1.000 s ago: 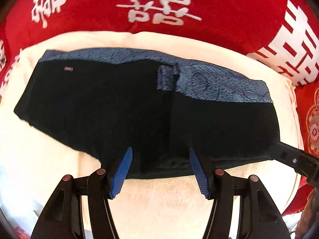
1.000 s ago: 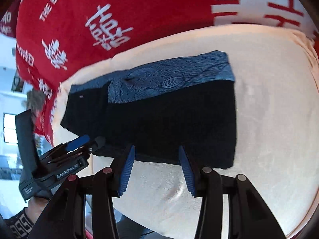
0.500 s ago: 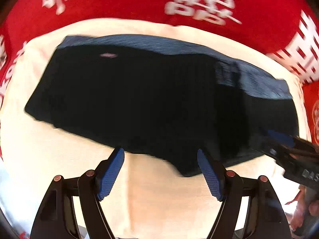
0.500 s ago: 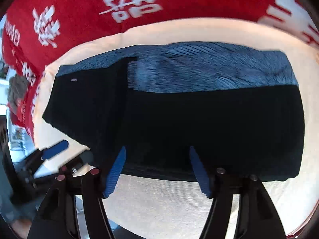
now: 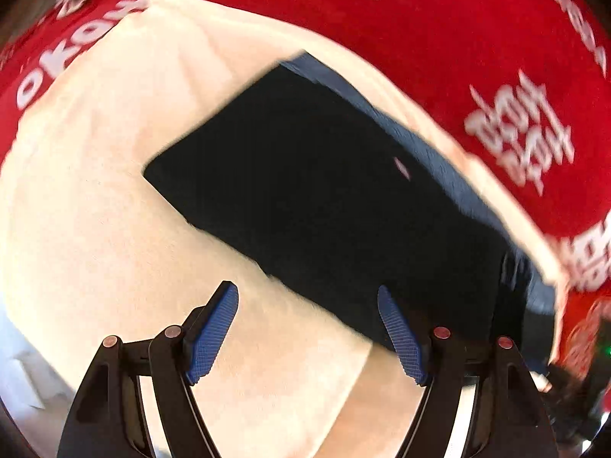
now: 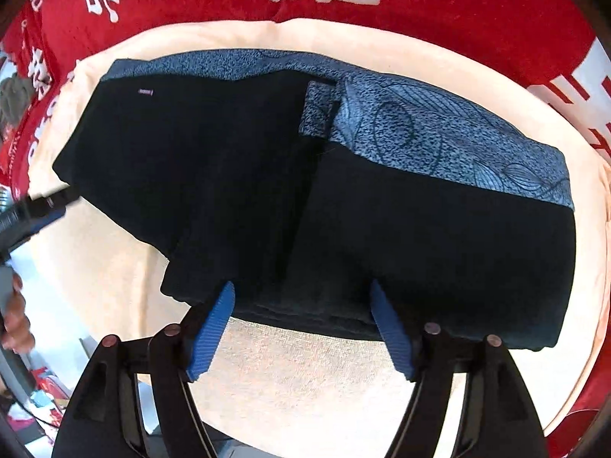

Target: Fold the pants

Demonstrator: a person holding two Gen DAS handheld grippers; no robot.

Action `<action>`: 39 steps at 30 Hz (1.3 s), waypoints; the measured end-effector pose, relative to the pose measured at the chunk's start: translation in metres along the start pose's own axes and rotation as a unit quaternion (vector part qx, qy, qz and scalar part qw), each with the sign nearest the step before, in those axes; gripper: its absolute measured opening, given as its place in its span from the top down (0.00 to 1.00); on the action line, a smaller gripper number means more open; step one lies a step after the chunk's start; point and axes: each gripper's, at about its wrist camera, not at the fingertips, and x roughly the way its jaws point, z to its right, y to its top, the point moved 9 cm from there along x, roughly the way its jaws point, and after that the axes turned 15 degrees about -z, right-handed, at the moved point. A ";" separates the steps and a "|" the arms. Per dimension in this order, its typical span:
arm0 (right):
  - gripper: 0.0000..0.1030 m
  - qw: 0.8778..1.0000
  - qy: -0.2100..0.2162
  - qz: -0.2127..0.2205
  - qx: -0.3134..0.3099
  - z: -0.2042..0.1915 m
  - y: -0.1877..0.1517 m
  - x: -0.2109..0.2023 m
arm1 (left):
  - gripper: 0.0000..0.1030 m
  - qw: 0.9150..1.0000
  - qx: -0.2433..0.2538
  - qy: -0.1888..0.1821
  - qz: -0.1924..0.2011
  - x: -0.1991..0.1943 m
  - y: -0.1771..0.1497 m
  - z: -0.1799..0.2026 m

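The black pants (image 6: 267, 191) with a blue patterned waistband (image 6: 439, 133) lie folded flat on a cream towel (image 6: 305, 362). My right gripper (image 6: 301, 328) is open and empty, its tips at the near edge of the pants. My left gripper (image 5: 307, 330) is open and empty over the towel (image 5: 95, 248), at the near left edge of the pants (image 5: 324, 191); its view is blurred. The left gripper also shows at the left edge of the right wrist view (image 6: 34, 210), beside the left end of the pants.
A red cloth with white characters (image 6: 458, 4) covers the surface around and behind the towel. It also shows in the left wrist view (image 5: 496, 57). A hand (image 6: 15, 320) and clutter sit at the far left edge.
My left gripper has swung left, so the pants now sit to the right in its view. My right gripper has moved closer over the middle of the pants. Both stay open.
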 end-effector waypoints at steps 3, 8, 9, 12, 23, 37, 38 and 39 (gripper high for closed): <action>0.24 1.000 0.004 -0.003 0.004 0.002 0.003 0.001 | 0.26 0.998 -0.035 -0.057 0.011 0.006 0.012 -0.019; 0.24 1.000 0.006 0.001 0.001 0.003 0.005 0.002 | 0.26 0.983 -0.059 -0.168 0.036 0.011 0.026 -0.024; 0.23 1.000 0.005 0.002 -0.002 0.003 0.005 0.001 | 0.26 0.981 -0.063 -0.179 0.036 0.012 0.030 -0.023; 0.23 1.000 0.005 0.004 -0.006 0.002 0.009 0.003 | 0.25 0.976 -0.075 -0.202 0.037 0.006 0.035 -0.018; 0.22 1.000 0.001 0.005 -0.007 -0.006 0.009 0.000 | 0.19 0.984 -0.090 -0.148 0.034 0.010 0.051 -0.002; 0.19 0.984 0.143 -0.043 -0.099 -0.136 0.128 -0.083 | 0.66 0.957 0.182 0.176 0.144 -0.022 0.024 0.066; 0.18 0.981 0.144 -0.054 -0.115 -0.158 0.141 -0.085 | 0.66 0.954 0.187 0.182 0.144 -0.023 0.025 0.067; 0.17 0.978 0.147 -0.068 -0.133 -0.178 0.150 -0.085 | 0.66 0.953 0.190 0.186 0.144 -0.024 0.026 0.065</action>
